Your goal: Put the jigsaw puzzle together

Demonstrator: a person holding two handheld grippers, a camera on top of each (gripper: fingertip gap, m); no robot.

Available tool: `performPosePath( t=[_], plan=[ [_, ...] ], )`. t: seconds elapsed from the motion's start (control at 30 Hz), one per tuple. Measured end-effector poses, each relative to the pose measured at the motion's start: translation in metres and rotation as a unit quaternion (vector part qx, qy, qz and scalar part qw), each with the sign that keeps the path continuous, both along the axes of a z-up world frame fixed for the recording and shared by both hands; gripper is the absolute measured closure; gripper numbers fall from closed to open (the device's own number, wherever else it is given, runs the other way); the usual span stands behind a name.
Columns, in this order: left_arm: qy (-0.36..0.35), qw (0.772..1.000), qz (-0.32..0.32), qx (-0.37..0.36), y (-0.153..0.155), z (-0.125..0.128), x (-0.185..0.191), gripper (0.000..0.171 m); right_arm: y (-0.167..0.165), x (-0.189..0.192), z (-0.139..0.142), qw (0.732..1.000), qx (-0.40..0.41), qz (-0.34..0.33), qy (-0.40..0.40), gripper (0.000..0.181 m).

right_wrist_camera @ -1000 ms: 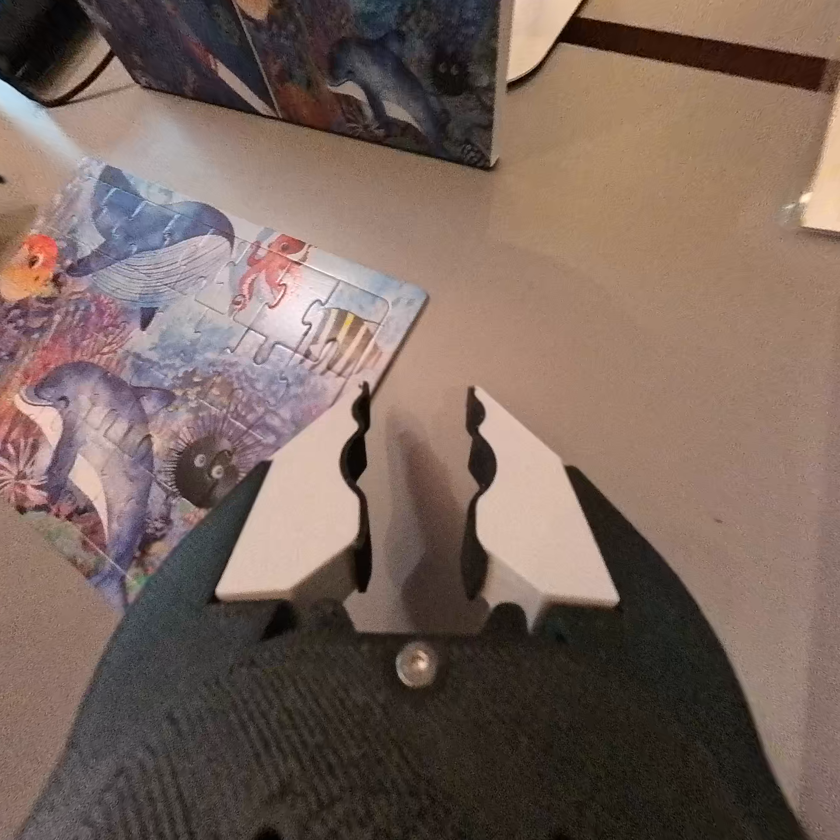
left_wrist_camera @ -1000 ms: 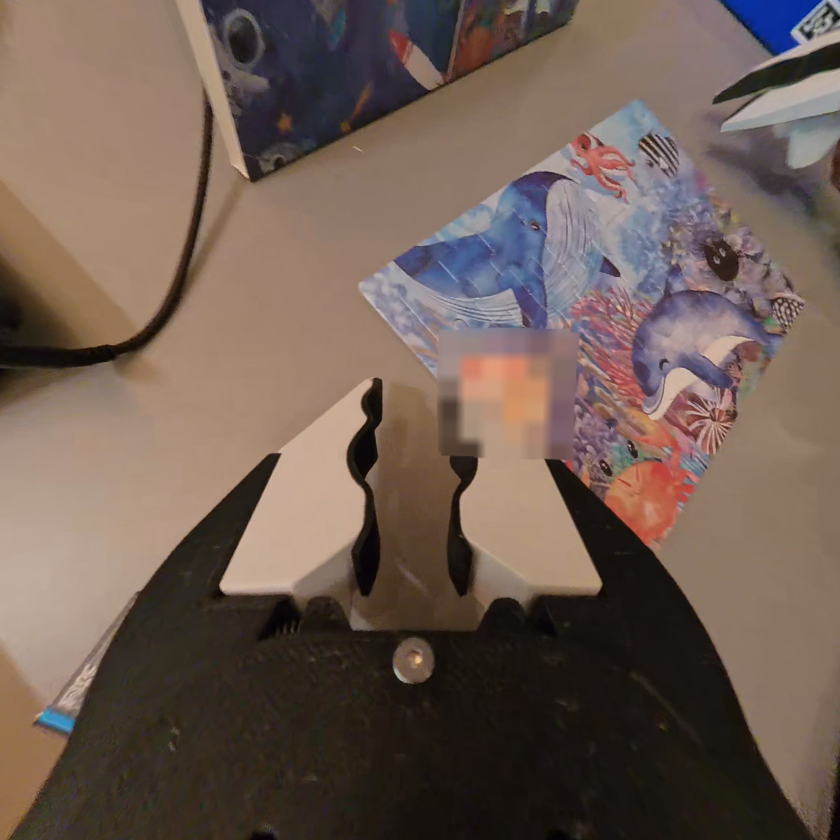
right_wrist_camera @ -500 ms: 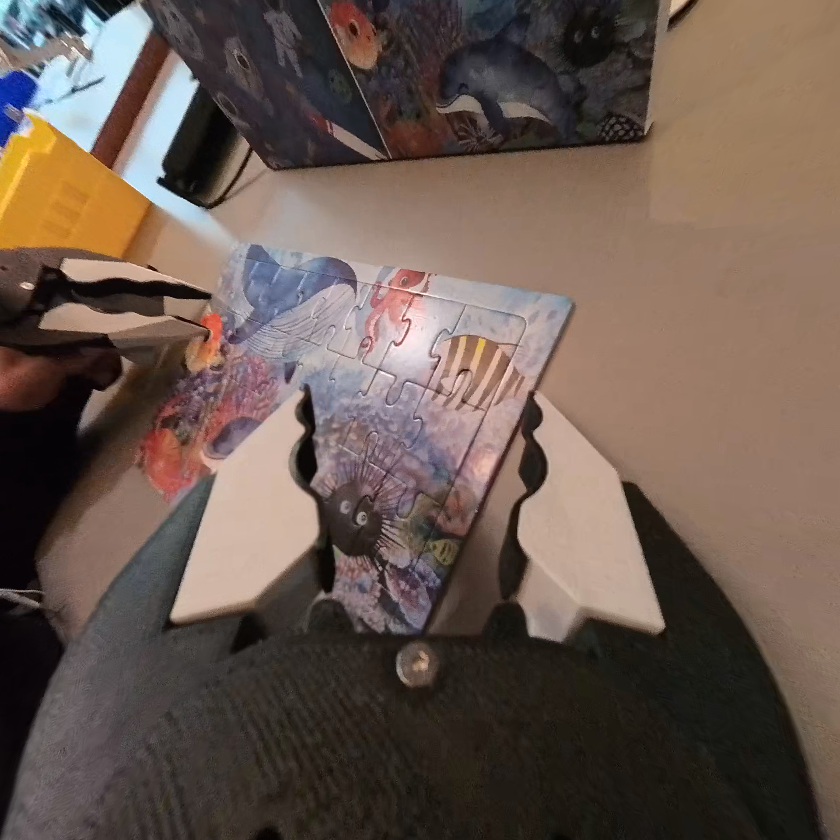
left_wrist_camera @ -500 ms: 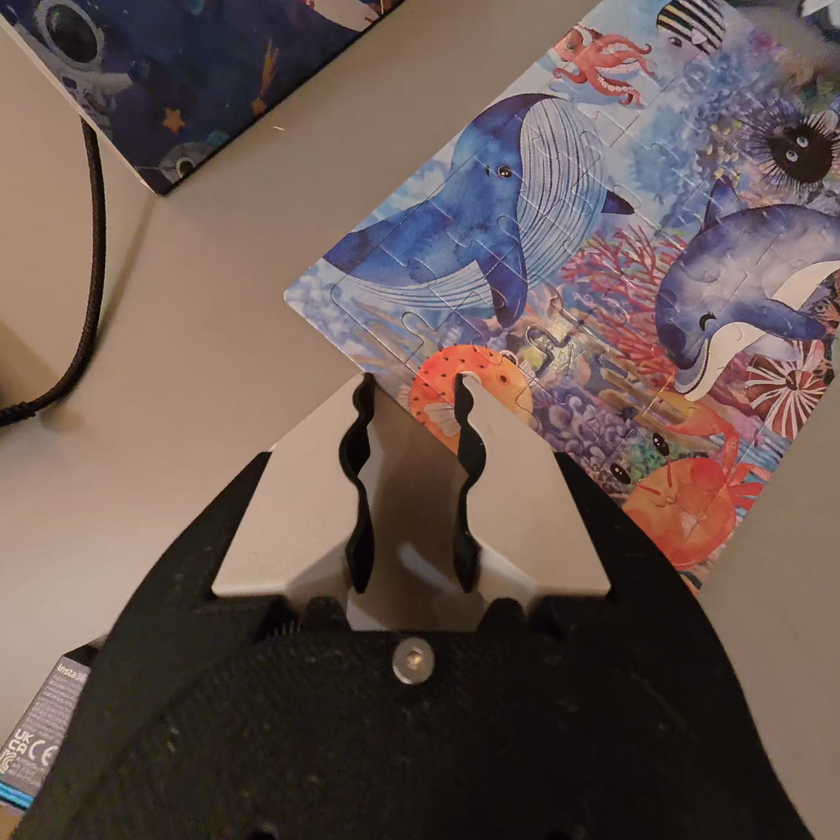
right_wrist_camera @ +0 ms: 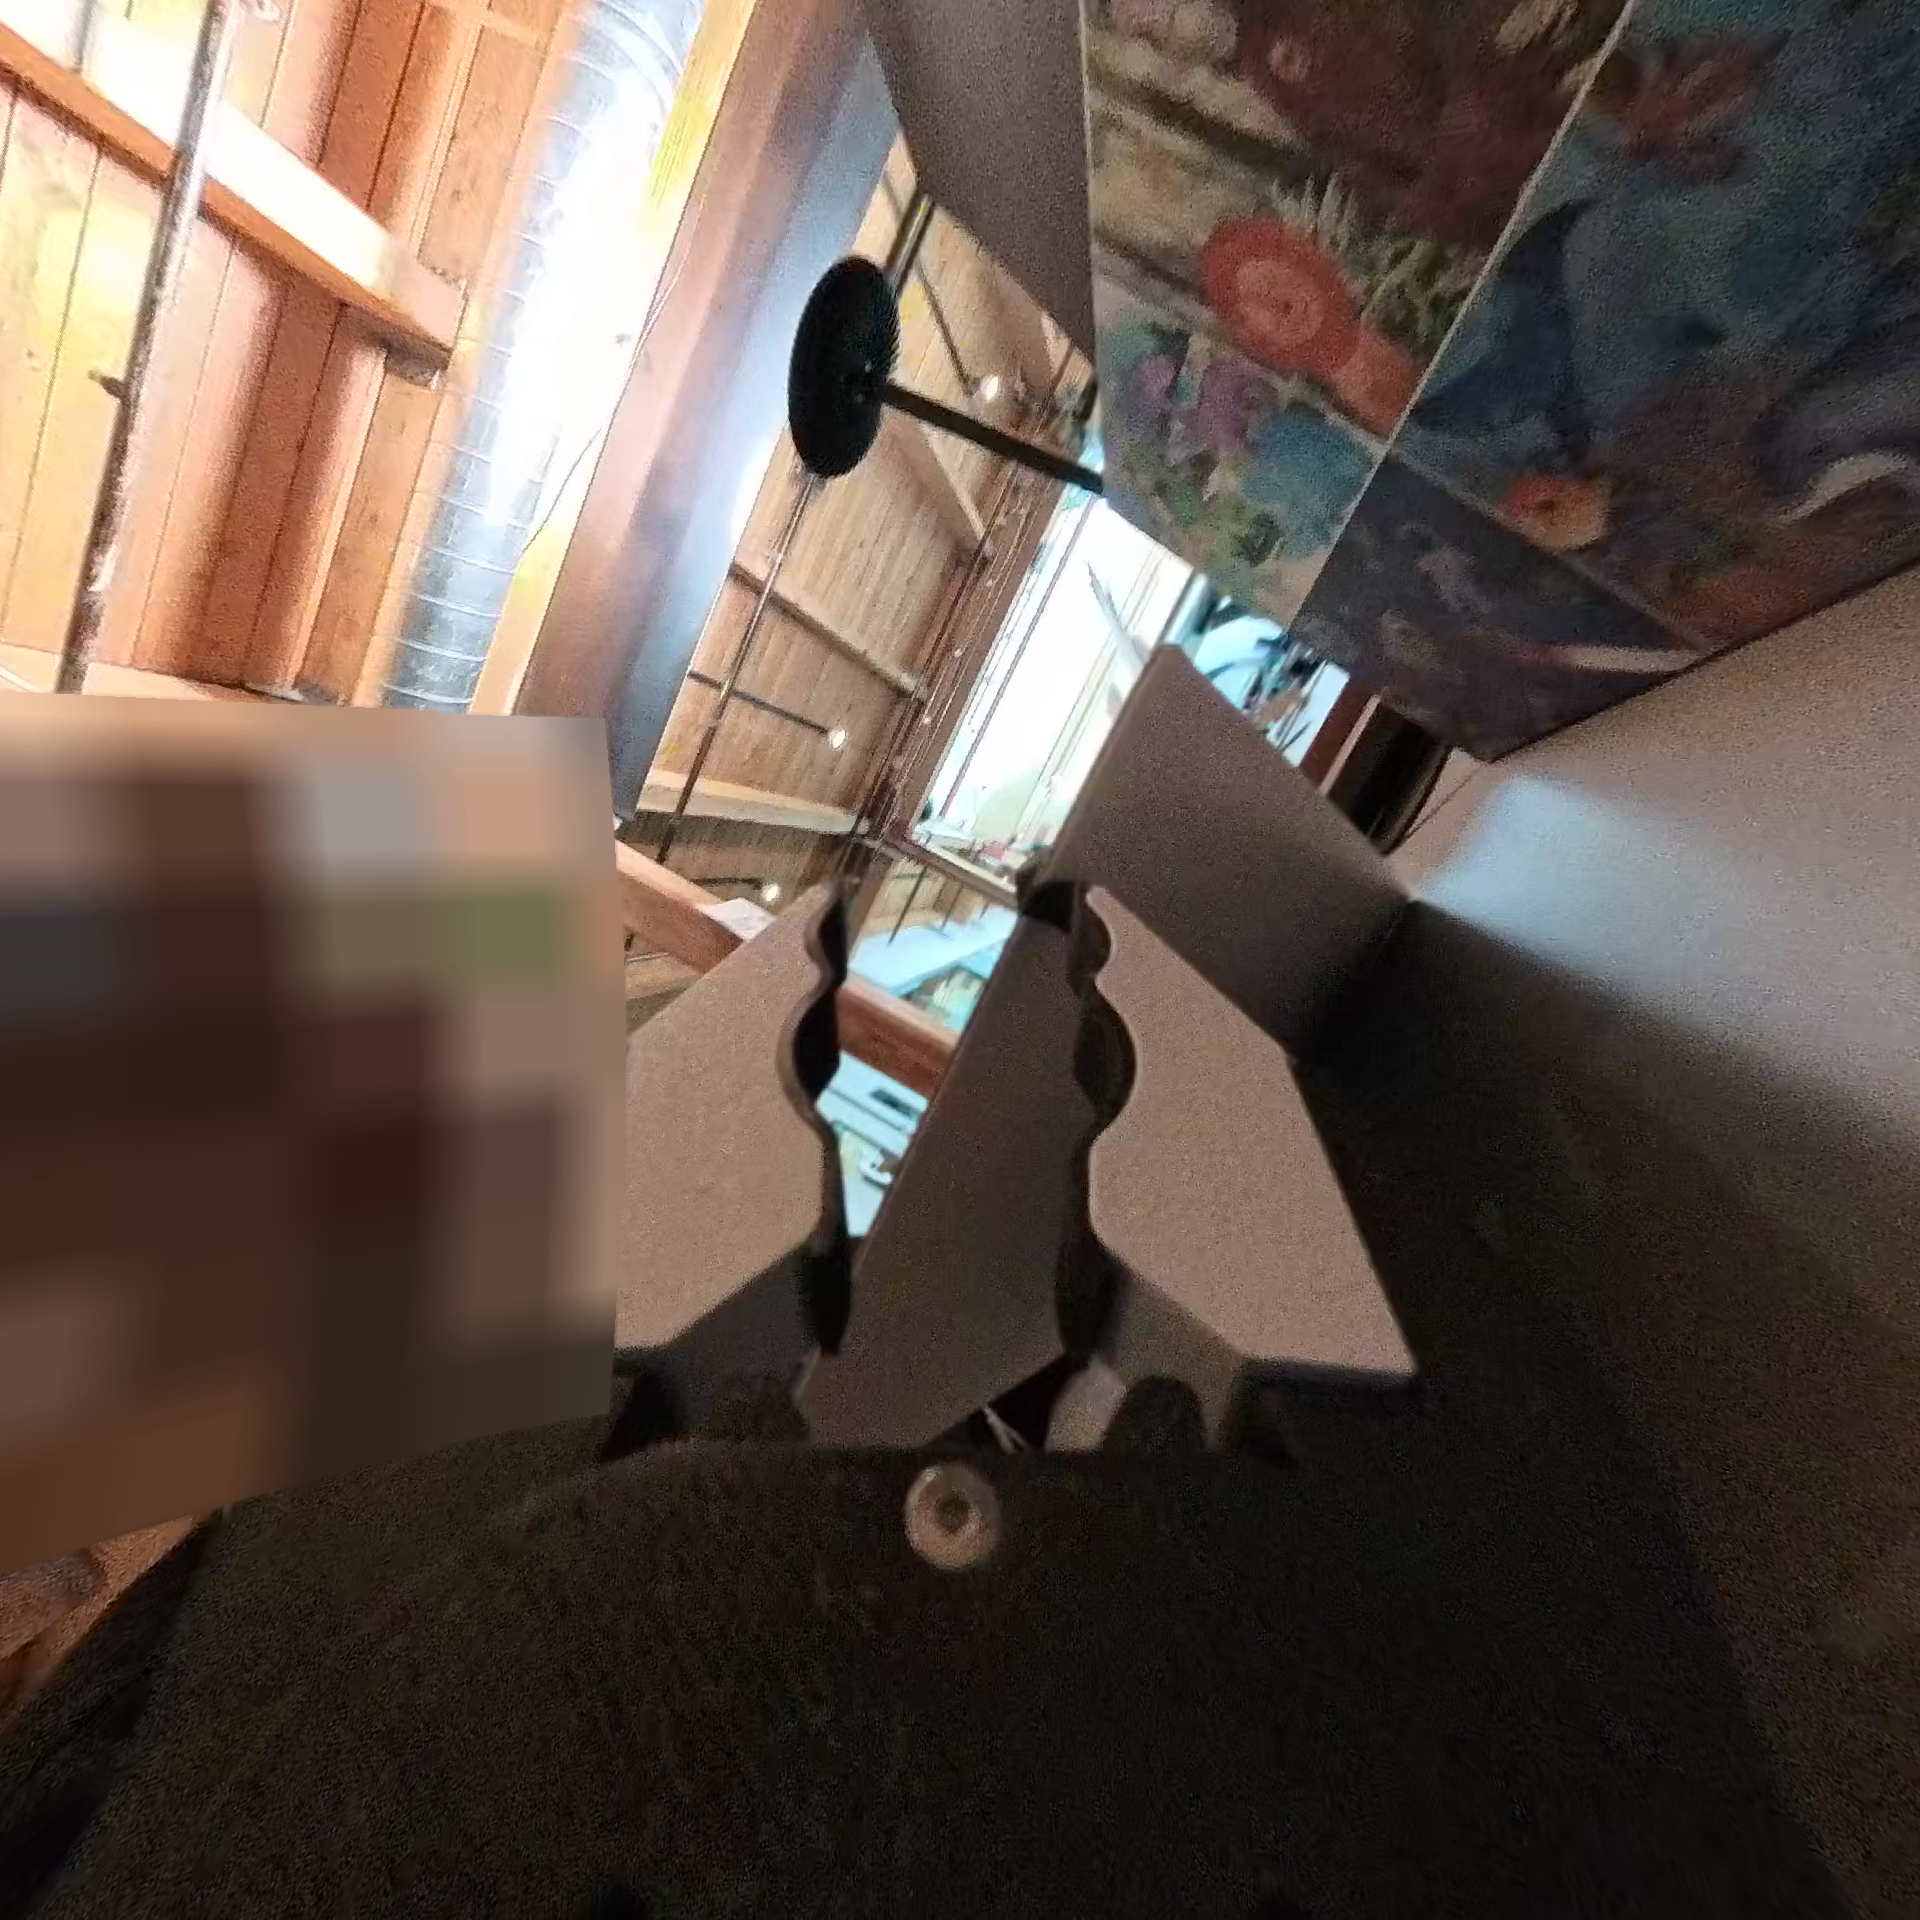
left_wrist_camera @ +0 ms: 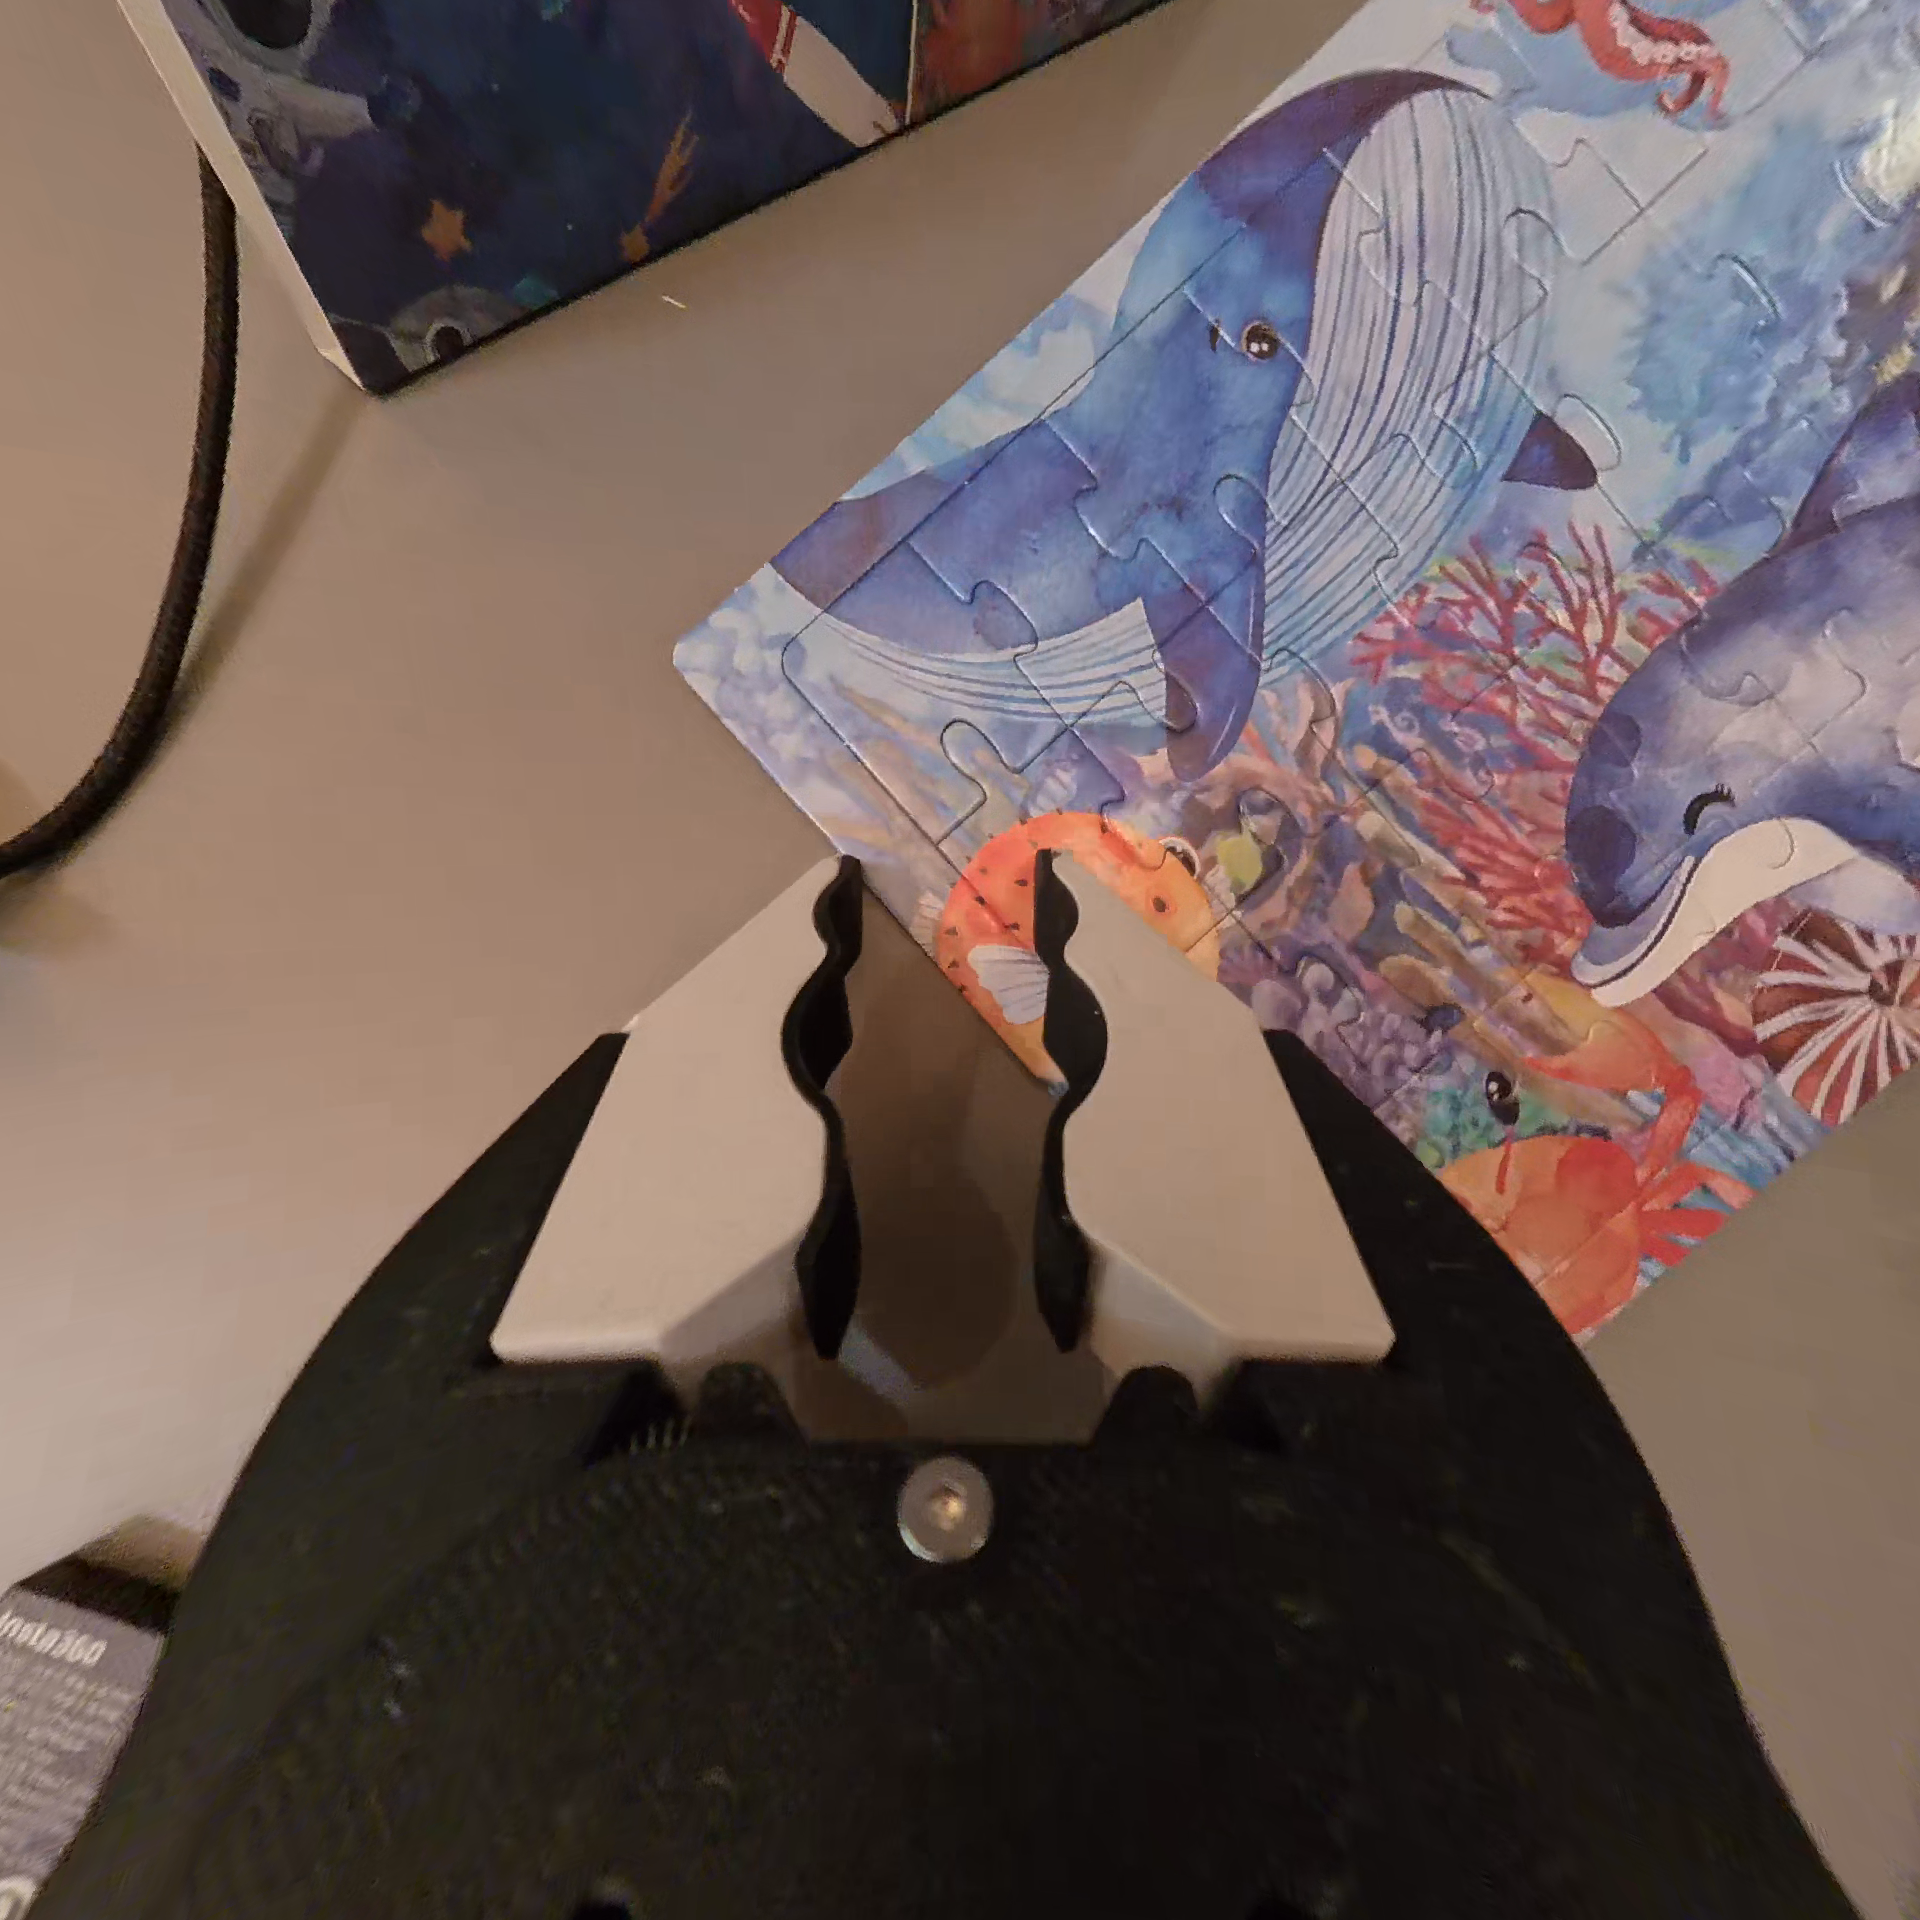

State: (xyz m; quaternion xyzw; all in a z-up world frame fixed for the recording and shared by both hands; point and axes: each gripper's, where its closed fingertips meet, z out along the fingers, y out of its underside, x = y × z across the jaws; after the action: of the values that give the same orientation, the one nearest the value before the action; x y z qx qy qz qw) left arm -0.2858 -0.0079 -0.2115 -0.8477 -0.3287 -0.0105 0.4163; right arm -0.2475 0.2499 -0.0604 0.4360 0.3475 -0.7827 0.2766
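The left gripper (left_wrist_camera: 945,883) stood part open with nothing between its fingers, its tips over the near edge of the jigsaw puzzle (left_wrist_camera: 1382,582); the puzzle lay flat on the grey desk (left_wrist_camera: 436,727), its pieces joined; a picture-printed box (left_wrist_camera: 540,156) stood at the far left, with a black cable (left_wrist_camera: 187,499) beside it; the right gripper (right_wrist_camera: 956,914), tilted on its side, was part open around a thin grey board (right_wrist_camera: 1039,1091); whether it gripped it could not be told.
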Motion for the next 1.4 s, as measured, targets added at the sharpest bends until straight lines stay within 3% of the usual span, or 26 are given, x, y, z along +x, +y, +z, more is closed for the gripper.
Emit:
performPosePath(
  t=[0.13, 0.2, 0.3, 0.4, 0.53, 0.7, 0.87, 1.13, 1.23, 1.3, 1.33, 1.4],
  plan=[
    [-0.016, 1.0, -0.003, 0.019, 0.002, 0.001, 0.0, 0.141, -0.047, 0.013, -0.016, 0.996, 0.056, 0.075, -0.012, 0.127],
    [-0.004, 1.0, -0.003, 0.011, 0.0, 0.001, -0.002, 0.14, -0.054, 0.016, -0.012, 0.995, 0.039, 0.087, -0.013, 0.13],
    [-0.004, 1.0, -0.005, 0.012, 0.0, 0.001, -0.002, 0.141, -0.051, 0.017, -0.021, 0.993, 0.063, 0.092, -0.026, 0.135],
    [0.024, 1.0, 0.001, 0.0, -0.004, 0.003, -0.009, 0.142, -0.034, 0.008, -0.04, 0.988, 0.143, 0.045, -0.032, 0.168],
    [0.069, 0.997, 0.009, 0.018, -0.004, 0.019, -0.014, 0.142, -0.005, 0.0, -0.054, 0.975, 0.22, -0.002, -0.032, 0.174],
    [0.135, 0.99, 0.025, 0.038, -0.009, 0.043, -0.021, 0.142, 0.019, -0.006, -0.041, 0.983, 0.177, -0.04, -0.026, 0.175],
    [0.165, 0.985, 0.028, 0.039, -0.011, 0.052, -0.023, 0.144, 0.032, 0.002, 0.001, 0.995, 0.074, -0.055, 0.04, 0.177],
    [0.171, 0.985, 0.012, 0.03, -0.005, 0.048, -0.018, 0.145, 0.033, 0.02, 0.028, 0.976, 0.162, -0.09, 0.115, 0.181],
    [0.149, 0.987, -0.007, 0.055, 0.004, 0.048, -0.01, 0.142, 0.032, 0.021, 0.031, 0.977, 0.15, -0.086, 0.123, 0.181],
    [0.102, 0.985, -0.056, 0.129, 0.022, 0.056, 0.009, 0.117, 0.028, 0.023, 0.033, 0.981, 0.128, -0.068, 0.129, 0.18],
    [0.07, 0.983, -0.057, 0.162, 0.028, 0.06, 0.014, 0.127, 0.026, 0.027, 0.035, 0.982, 0.116, -0.059, 0.136, 0.18],
    [0.012, 0.978, -0.052, 0.2, 0.037, 0.059, 0.019, 0.123, 0.022, 0.031, 0.038, 0.983, 0.101, -0.04, 0.147, 0.18]
  ],
)
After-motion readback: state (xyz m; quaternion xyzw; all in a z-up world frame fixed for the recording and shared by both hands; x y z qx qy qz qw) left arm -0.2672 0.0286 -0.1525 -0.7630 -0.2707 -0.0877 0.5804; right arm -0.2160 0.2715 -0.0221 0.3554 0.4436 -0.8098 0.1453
